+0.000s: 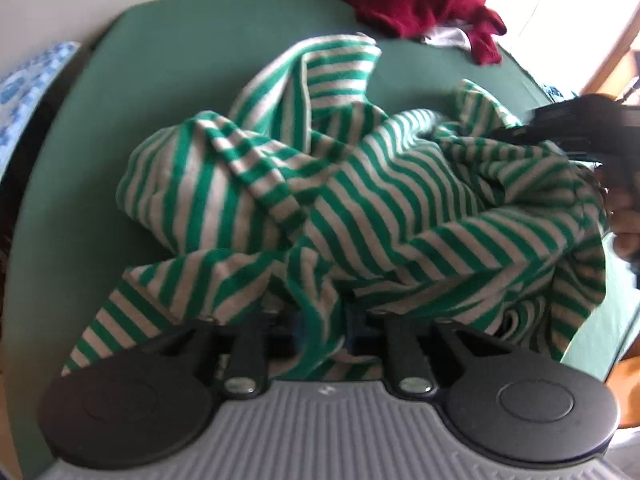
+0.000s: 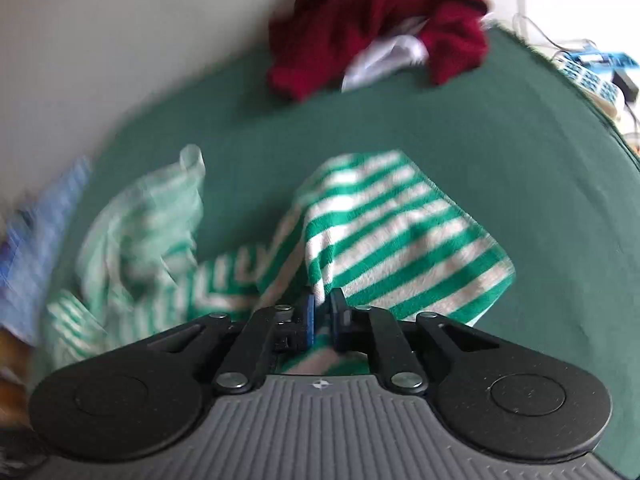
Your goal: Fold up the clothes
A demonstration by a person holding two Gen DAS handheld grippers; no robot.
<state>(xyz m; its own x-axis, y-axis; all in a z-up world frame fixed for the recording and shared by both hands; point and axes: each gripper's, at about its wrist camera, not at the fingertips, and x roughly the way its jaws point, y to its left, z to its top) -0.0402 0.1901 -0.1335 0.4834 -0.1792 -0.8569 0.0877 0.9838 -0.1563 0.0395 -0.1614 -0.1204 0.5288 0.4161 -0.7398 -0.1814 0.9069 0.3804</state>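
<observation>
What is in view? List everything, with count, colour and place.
striped top: one, green and pale stripes, crumpled mid-cloth, held at both ends
red garment: one, dark red, bunched at the far edge of the cloth
white fabric: one piece, white, poking out under the red garment
green cloth: one, dark green, covers the work surface
blue patterned fabric: one, blue and white, off the cloth's left edge
power strip: one, white and blue, far right beyond the cloth
left tool: black, buried in the striped top, jaws hidden
right tool: black with blue pads, shut on the striped top
hand: one, right edge of the left view
</observation>
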